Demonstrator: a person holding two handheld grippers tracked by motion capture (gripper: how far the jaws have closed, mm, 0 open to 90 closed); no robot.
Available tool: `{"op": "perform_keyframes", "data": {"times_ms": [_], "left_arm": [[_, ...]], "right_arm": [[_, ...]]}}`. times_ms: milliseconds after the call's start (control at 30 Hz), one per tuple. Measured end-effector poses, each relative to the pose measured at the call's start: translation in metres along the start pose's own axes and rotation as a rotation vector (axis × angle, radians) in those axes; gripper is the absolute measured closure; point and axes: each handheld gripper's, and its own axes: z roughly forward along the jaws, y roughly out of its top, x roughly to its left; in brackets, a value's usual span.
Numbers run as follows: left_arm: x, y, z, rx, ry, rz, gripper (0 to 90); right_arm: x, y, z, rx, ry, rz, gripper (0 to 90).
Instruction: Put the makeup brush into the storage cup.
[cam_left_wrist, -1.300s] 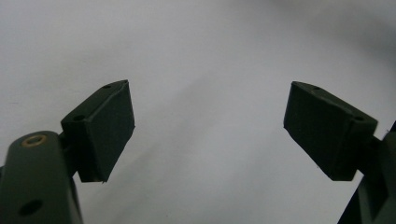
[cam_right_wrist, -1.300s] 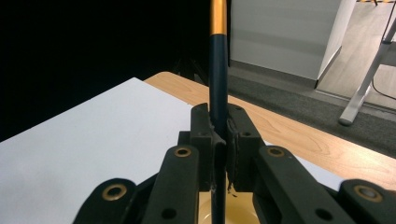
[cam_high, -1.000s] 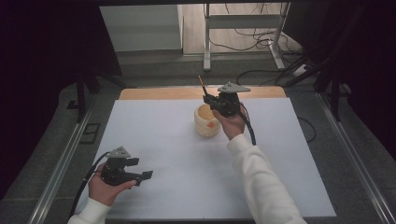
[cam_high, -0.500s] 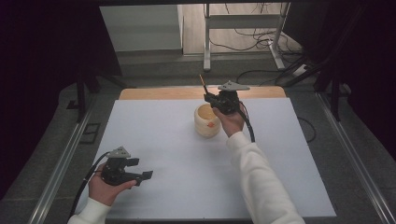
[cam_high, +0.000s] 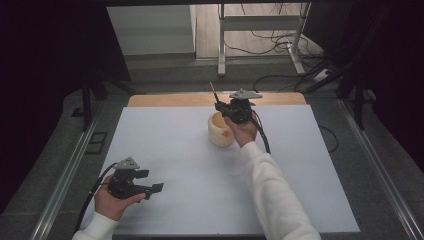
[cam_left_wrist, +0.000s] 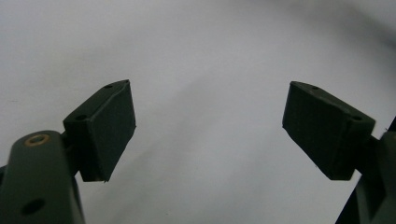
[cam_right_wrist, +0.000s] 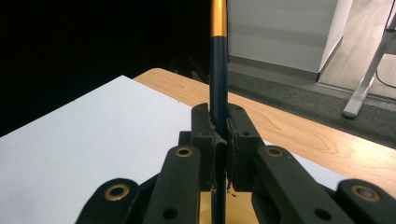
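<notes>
We see a thin dark stick with an orange-gold band, most likely a brush or pencil (cam_right_wrist: 218, 79), pinched upright between the pads of the right gripper (cam_right_wrist: 219, 140). Its upper end runs off the top of the right gripper view, so we cannot tell what tip it carries, and its lower end disappears behind the jaws. In the high view the same stick (cam_high: 214, 93) shows as a short slanted sliver sticking up to the far left of the right gripper (cam_high: 223, 109), too small for us to read any detail.

Just below that gripper stands a cream-coloured cup (cam_high: 220, 131), near the far middle of the white table top (cam_high: 190, 165). The right hand (cam_high: 242, 131) covers the cup's right side, where a small orange mark peeks out; we cannot make out what it is. Whether the stick's lower end reaches into the cup stays hidden.

The left gripper (cam_high: 159, 188) sits well apart at the near left, held low over the white surface. In the left gripper view its claws (cam_left_wrist: 210, 126) are spread wide with nothing between them, only the plain white surface behind.

Beyond the table's far wooden edge (cam_high: 165, 100), the floor carries loose cables (cam_high: 280, 42) and a metal stand (cam_high: 260, 25), while the left side sinks into darkness.
</notes>
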Motion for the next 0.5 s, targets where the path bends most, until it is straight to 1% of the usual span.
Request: {"op": "perform_keyframes", "data": {"times_ms": [100, 167, 233, 300, 500], "left_arm": [[0.0, 0.0, 0.0, 0.0, 0.0, -0.001, 18.0], [0.0, 0.0, 0.0, 0.0, 0.0, -0.001, 18.1], [0.0, 0.0, 0.0, 0.001, -0.001, 0.0, 18.1], [0.0, 0.0, 0.0, 0.002, -0.001, 0.001, 18.1], [0.0, 0.0, 0.001, 0.005, -0.002, 0.001, 18.2]], "right_arm": [[0.001, -0.002, 0.004, 0.001, -0.006, -0.006, 83.7], [0.001, -0.004, 0.006, -0.003, -0.005, 0.0, 83.7], [0.001, -0.006, 0.007, 0.003, -0.012, -0.004, 83.7], [0.0, -0.008, 0.008, -0.005, -0.008, -0.003, 83.6], [-0.001, -0.013, 0.009, -0.005, -0.015, -0.002, 83.2]]}}
